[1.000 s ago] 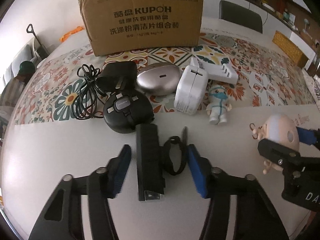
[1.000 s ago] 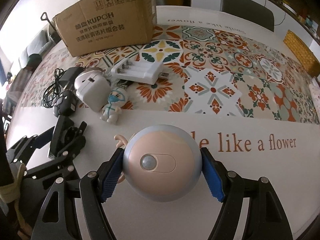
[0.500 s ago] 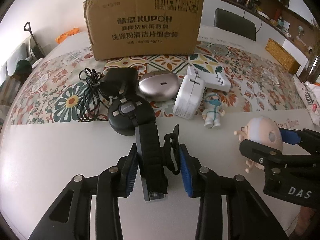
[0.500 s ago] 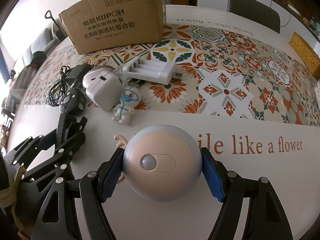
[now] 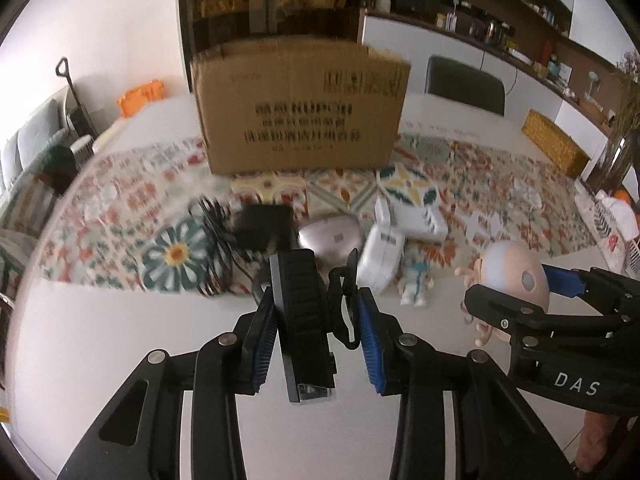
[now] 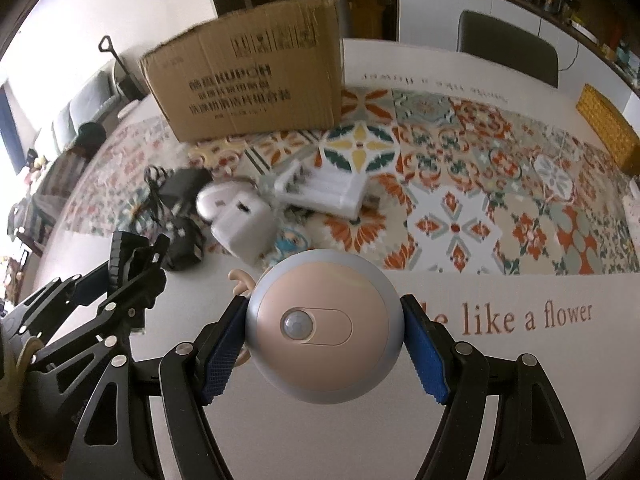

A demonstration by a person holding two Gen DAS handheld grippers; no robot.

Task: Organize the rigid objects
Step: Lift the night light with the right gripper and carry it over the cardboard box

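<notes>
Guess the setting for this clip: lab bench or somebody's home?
Most likely a home dining room. The work surface is a table with a tiled-pattern cloth, a dining chair is pushed up on its far side, and wall shelves of jars and kitchenware run behind.

Box print: the lettering on the cardboard box (image 5: 298,108) is smeared by blur, unreadable.
Round black case: hidden behind the black bar (image 5: 304,320).
Table lettering: the first word is covered by the round toy (image 6: 322,324).
</notes>
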